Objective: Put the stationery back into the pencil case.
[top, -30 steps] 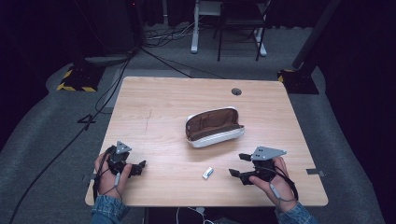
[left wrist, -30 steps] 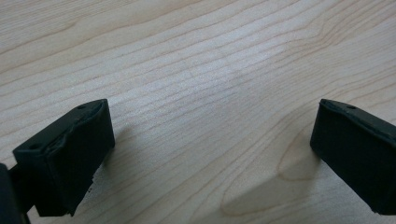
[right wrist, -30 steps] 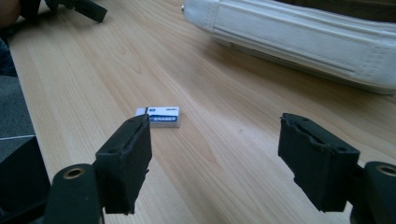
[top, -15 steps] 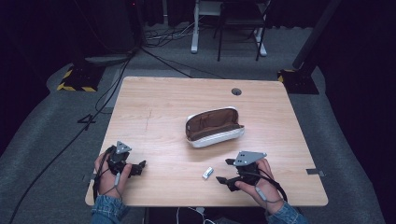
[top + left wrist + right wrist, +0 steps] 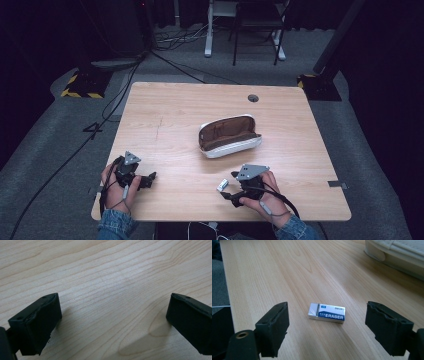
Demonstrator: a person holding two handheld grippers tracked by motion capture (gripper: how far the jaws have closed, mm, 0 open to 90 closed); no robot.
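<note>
Black rubber pads are seen on the right claw [image 5: 327,332], spread wide, with nothing pinched; the jaws have just been opening further. An eraser [image 5: 326,312], white with a blue printed sleeve, is seen lying flat on the desk [image 5: 287,270] just ahead of the gap between the pads, touched by neither. In the high view the right claw [image 5: 229,192] is held low near the desk's front edge, pointed leftward at the eraser [image 5: 222,185], which lies just beside its tips.

The left claw [image 5: 112,322] is likewise spread, with bare wood between its pads. In the high view the left claw [image 5: 149,178] is held at the front left corner, well apart from the eraser.

A pencil case [image 5: 228,135], white outside and brown inside, lies open near the desk's middle, beyond the eraser; its pale edge is seen at the upper right of the right gripper view [image 5: 397,252].

The desk [image 5: 170,115] is of light wood with visible grain, a round cable hole [image 5: 253,98] near its far edge and a small grey tab [image 5: 337,184] at its right front. Grey carpet surrounds it; cables [image 5: 165,52] trail across the floor, a yellow-and-black striped base [image 5: 80,86] stands at far left, and white furniture legs [image 5: 207,30] stand in the dark background.
</note>
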